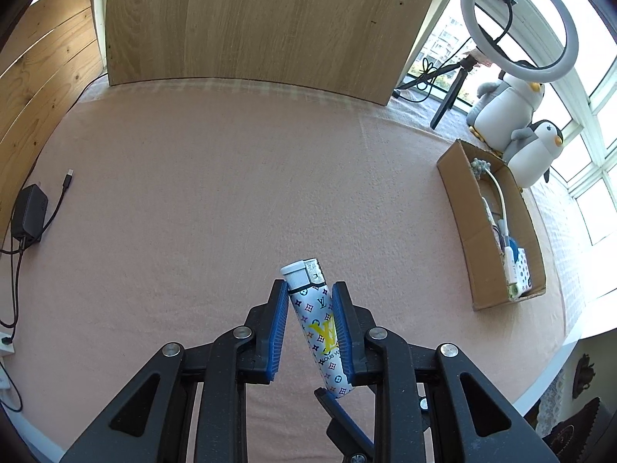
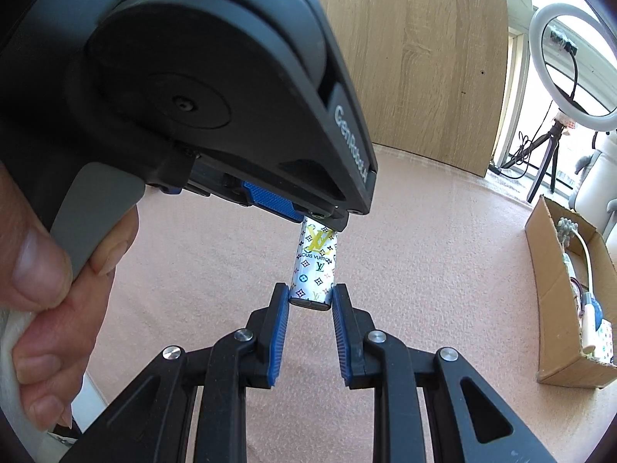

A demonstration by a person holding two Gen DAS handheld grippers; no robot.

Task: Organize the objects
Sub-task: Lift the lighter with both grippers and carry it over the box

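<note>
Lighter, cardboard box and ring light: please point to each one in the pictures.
lighter [image 1: 322,320]: left wrist view, on its patterned body.
cardboard box [image 1: 461,208]: left wrist view, on its near side wall.
ring light [image 1: 516,65]: left wrist view, on its white ring.

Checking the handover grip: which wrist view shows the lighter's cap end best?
Left wrist view. The lighter stands between the left gripper pads with its white cap and metal top clear above the fingertips. The right wrist view shows only its lower body and flat base, pinched by the right gripper; the left gripper's housing hides the cap.
</note>
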